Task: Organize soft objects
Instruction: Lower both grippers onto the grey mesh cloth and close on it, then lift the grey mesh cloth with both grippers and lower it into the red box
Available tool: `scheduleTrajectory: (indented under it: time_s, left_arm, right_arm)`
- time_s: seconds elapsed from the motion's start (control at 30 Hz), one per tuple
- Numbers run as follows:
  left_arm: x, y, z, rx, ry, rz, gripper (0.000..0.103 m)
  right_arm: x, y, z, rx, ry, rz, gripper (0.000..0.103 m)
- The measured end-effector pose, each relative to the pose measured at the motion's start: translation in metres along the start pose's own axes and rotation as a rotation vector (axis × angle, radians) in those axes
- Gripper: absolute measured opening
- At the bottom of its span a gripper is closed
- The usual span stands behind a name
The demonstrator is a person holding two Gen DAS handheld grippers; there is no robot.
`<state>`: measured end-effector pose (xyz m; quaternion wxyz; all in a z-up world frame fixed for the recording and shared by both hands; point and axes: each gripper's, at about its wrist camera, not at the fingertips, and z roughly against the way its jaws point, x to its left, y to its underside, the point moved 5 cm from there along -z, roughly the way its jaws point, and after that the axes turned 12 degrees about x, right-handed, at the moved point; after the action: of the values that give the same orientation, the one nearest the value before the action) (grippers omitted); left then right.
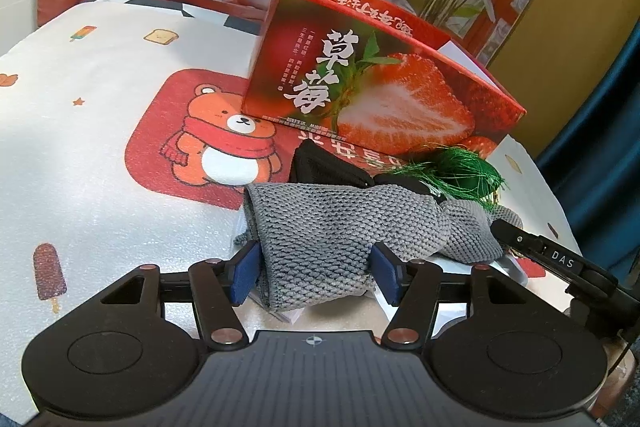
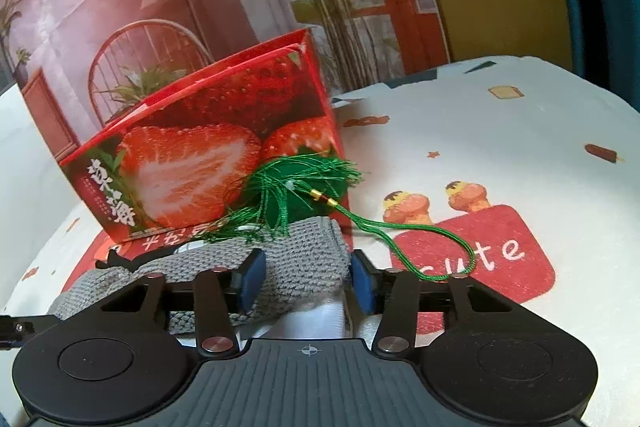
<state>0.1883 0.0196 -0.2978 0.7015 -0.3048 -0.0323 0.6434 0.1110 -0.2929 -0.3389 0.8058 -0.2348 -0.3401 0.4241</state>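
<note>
- Grey knitted cloth, coarse-ribbed, lies bunched on the worktop near the strawberry box.
- Left tool: pads clamped on the cloth.
- Right tool: pads astride the cloth's other end; contact unclear.
- Green tassel, silky, rests on top.

Right gripper: blue-padded jaws set around one end of a grey knitted cloth, the pads at or close to its two sides; contact cannot be confirmed. White fabric shows beneath the cloth, between the jaws. Green tassel: just ahead of the jaws, lying on the cloth's far edge; its cord loop trails past the right jaw. Strawberry-printed box: beyond the tassel, ahead-left. Desk: cartoon-printed covering.
</note>
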Motion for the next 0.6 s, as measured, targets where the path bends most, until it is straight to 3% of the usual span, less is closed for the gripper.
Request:
scheduleTrajectory:
  time_s: [0.1,0.17,0.23,0.3,0.43,0.6]
  left_arm:
    - [0.001,0.0,0.001,-0.011,0.003,0.008,0.059]
    - [0.004,-0.001,0.003,-0.021,-0.011,0.014,0.042]
    - [0.006,-0.003,0.004,-0.029,-0.03,0.006,0.018]
    - [0.005,-0.004,0.008,-0.048,-0.021,-0.009,0.009]
    - [-0.003,-0.006,0.02,-0.114,-0.052,-0.057,0.008]
    - [0.002,-0.016,0.046,-0.227,-0.06,-0.008,0.008]
  right_arm:
    - [0.009,0.0,0.002,-0.004,-0.002,0.049,0.025]
    - [0.013,-0.001,0.004,-0.012,-0.01,0.072,0.021]
    - [0.017,-0.002,0.007,-0.021,-0.014,0.088,0.018]
    - [0.018,-0.004,0.009,-0.029,-0.018,0.092,0.017]
    - [0.018,-0.006,0.015,-0.047,-0.028,0.08,0.015]
    - [0.029,-0.014,0.039,-0.12,-0.102,0.082,0.014]
